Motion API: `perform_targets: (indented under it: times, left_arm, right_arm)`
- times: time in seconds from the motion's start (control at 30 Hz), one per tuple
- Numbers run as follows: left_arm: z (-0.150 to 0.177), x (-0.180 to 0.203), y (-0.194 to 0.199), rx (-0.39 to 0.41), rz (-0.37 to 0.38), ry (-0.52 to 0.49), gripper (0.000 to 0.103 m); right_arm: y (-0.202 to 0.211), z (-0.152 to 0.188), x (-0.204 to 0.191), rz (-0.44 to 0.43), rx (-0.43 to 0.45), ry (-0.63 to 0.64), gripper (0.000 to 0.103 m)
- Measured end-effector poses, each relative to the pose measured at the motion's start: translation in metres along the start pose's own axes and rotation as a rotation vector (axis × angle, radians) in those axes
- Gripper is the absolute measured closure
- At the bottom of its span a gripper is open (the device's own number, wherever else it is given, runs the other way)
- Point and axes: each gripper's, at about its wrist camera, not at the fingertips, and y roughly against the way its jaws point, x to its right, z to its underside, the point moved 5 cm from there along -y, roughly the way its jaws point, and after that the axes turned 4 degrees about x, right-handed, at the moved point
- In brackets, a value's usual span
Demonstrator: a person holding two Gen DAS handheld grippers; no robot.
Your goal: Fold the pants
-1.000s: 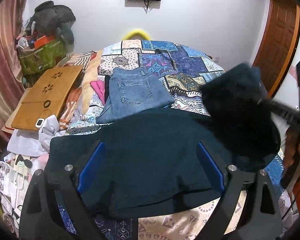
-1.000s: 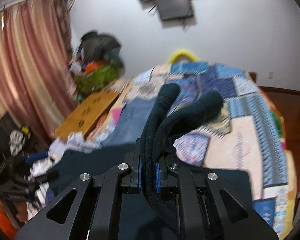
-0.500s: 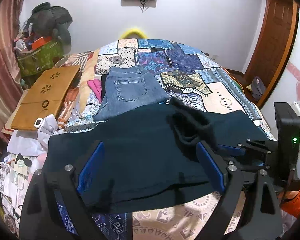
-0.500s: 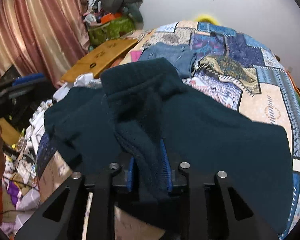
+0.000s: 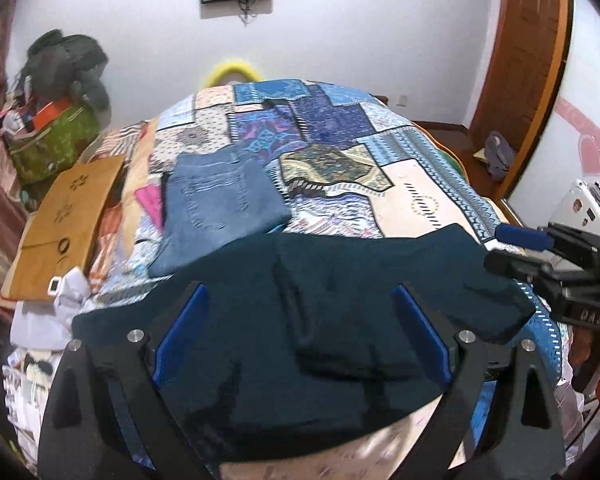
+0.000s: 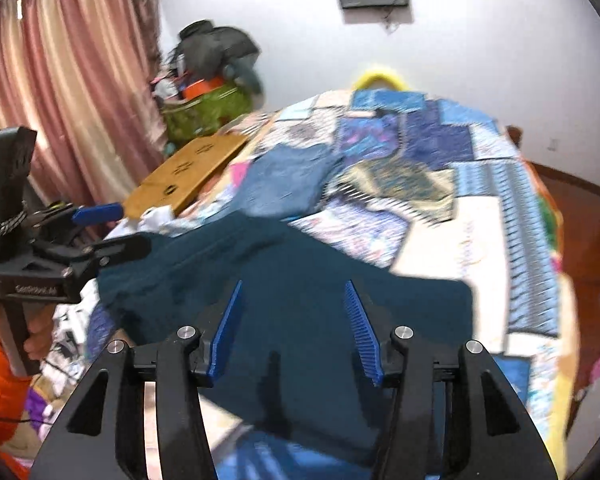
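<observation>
Dark teal pants (image 5: 300, 320) lie folded across the near end of the patchwork bed (image 5: 412, 196); they also show in the right wrist view (image 6: 300, 300). My left gripper (image 5: 298, 328) is open and empty just above the pants. My right gripper (image 6: 294, 328) is open and empty over the pants' right part. It shows at the right edge of the left wrist view (image 5: 540, 256). The left gripper shows at the left of the right wrist view (image 6: 100, 232).
Folded blue jeans (image 5: 216, 204) lie on the bed behind the teal pants. A brown board (image 5: 64, 220) and loose clothes (image 5: 52, 312) lie at the left. A green bag (image 5: 48, 148) stands by the curtain. A wooden door (image 5: 528, 72) is at the right.
My right gripper laid the held pant end down on the pants, opened and let go, then drew back to the right. The pants now lie flat. The left gripper stayed open.
</observation>
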Motion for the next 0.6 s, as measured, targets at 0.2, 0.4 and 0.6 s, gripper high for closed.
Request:
perform_targets:
  times: [0.2,0.4,0.6]
  left_arm:
    - [-0.015,0.029,-0.039,-0.051,0.048,-0.033,0.008]
    - [-0.008,0.045,-0.086,-0.162,0.065,-0.029,0.008]
    - [0.023,0.046,-0.119,-0.267,0.027,-0.069,0.008]
  right_arm:
    - [-0.016,0.002,0.032,0.037,-0.041,-0.029,0.053]
    - [-0.043,0.025,0.049,0.017,-0.149,-0.053,0.052]
    - [-0.059,0.059,0.06,0.007,-0.245,-0.058,0.052]
